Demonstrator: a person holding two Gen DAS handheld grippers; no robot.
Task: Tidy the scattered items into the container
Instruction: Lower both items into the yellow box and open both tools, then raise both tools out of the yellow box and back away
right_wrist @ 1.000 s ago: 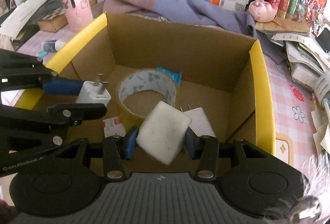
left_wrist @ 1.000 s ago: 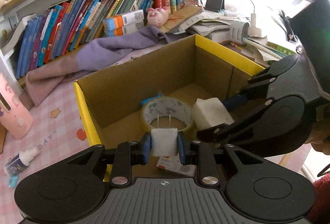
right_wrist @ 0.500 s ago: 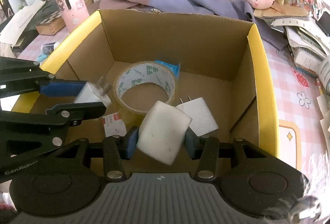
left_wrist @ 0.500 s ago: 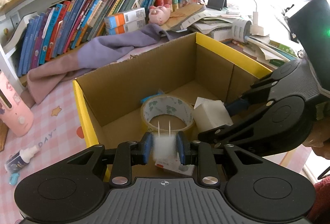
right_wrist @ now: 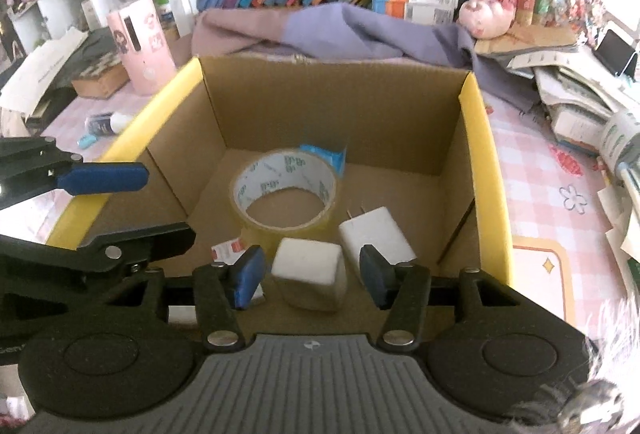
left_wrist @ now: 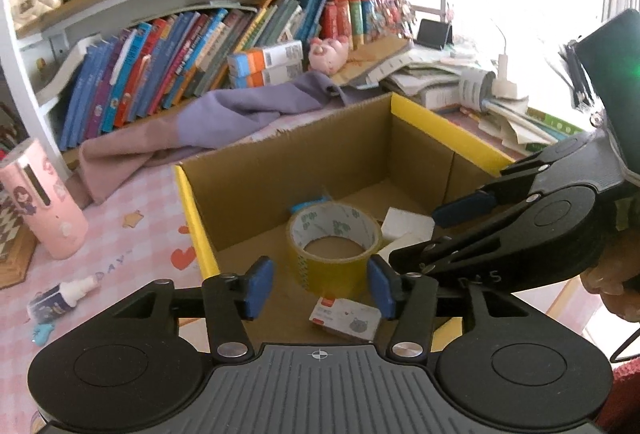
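An open cardboard box with yellow rims [left_wrist: 440, 126] [right_wrist: 486, 154] holds a tape roll [left_wrist: 334, 234] [right_wrist: 284, 190], a white charger with prongs [right_wrist: 376, 238], a blue packet [right_wrist: 324, 154] and a small red-and-white card [left_wrist: 346, 318] [right_wrist: 228, 248]. My left gripper [left_wrist: 320, 290] [right_wrist: 164, 204] hovers over the box's near side, its jaws opening with nothing between them. My right gripper [right_wrist: 310, 276] [left_wrist: 434, 232] is inside the box, jaws opening. A white block [right_wrist: 308, 270] [left_wrist: 408, 228] sits between its pads with a gap on each side.
Left of the box on the pink checked cloth lie a small white bottle [left_wrist: 64, 296] [right_wrist: 108, 122] and a pink cylinder [left_wrist: 44, 202] [right_wrist: 140, 42]. A purple cloth [left_wrist: 240, 114] is heaped behind the box, with bookshelves beyond. Stacked papers [left_wrist: 460, 74] crowd the right.
The left gripper has opened and the small white plug it held is gone from its jaws. The right gripper's pads have parted from the white block, which now sits lower.
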